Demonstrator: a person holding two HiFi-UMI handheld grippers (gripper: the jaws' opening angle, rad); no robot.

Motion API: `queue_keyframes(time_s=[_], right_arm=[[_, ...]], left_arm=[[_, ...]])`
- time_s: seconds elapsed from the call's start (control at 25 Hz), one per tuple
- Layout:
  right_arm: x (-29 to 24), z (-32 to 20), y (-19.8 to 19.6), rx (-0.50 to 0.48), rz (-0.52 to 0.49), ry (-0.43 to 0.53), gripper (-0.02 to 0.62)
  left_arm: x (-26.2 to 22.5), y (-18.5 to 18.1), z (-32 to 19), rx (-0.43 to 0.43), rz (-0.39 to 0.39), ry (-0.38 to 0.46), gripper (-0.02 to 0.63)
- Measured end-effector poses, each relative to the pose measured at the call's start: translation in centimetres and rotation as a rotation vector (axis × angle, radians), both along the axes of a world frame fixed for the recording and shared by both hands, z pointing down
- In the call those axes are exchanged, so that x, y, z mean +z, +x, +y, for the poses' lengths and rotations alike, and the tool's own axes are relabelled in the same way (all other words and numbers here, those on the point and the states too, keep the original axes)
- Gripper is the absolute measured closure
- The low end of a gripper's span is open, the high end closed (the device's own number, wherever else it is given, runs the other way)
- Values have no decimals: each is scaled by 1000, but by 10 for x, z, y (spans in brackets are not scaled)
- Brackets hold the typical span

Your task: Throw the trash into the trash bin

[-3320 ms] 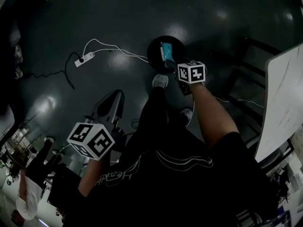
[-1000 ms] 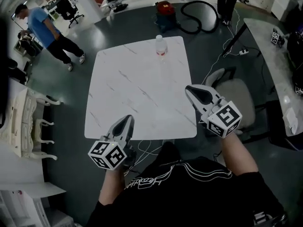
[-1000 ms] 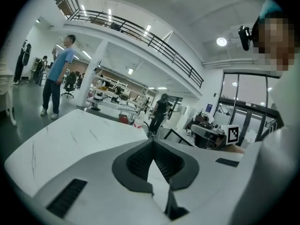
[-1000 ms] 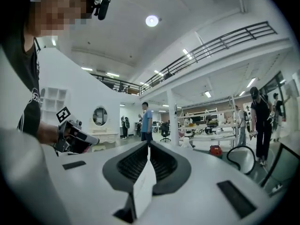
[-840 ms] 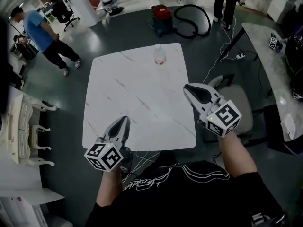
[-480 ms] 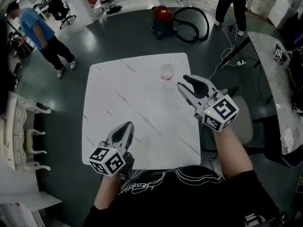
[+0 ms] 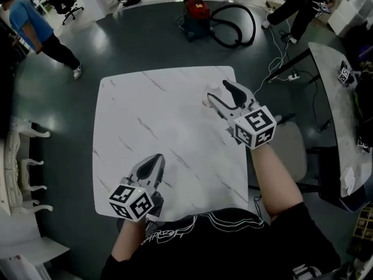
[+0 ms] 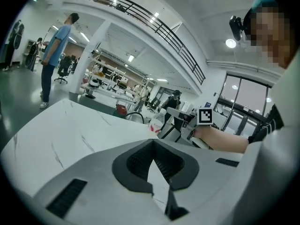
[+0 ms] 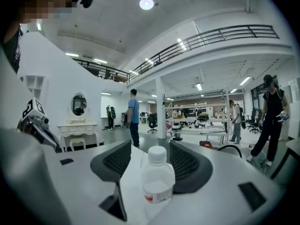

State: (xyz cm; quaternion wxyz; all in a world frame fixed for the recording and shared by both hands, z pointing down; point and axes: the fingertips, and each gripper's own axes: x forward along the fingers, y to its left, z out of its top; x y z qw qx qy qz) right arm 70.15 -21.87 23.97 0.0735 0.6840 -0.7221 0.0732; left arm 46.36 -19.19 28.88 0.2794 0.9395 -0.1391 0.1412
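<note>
A clear, white-capped bottle stands upright on the marbled table.

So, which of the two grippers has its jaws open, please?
The right gripper: its jaws have just been opening and stand apart either side of the bottle; the left gripper is shut and empty.

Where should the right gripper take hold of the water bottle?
Around its round body, below the cap, coming in level from the near side. The bottle stands upright on the table, between the jaws of the right gripper, which have just been opening.
</note>
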Motion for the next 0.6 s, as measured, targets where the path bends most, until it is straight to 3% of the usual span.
queue_keyframes(time_s=[0.2, 0.32, 0.4, 0.6], right_arm=[[19, -14, 14, 46, -48, -20, 336], [26, -21, 14, 49, -20, -42, 357], [28, -24, 16, 58, 0, -48, 420], [29, -25, 12, 54, 22, -48, 425]], left_arm=[[17, 0, -7, 5, -12, -33, 601], [18, -1, -14, 3, -2, -38, 601], [17, 0, -19, 2, 4, -35, 601], [15, -8, -27, -18, 5, -27, 601]])
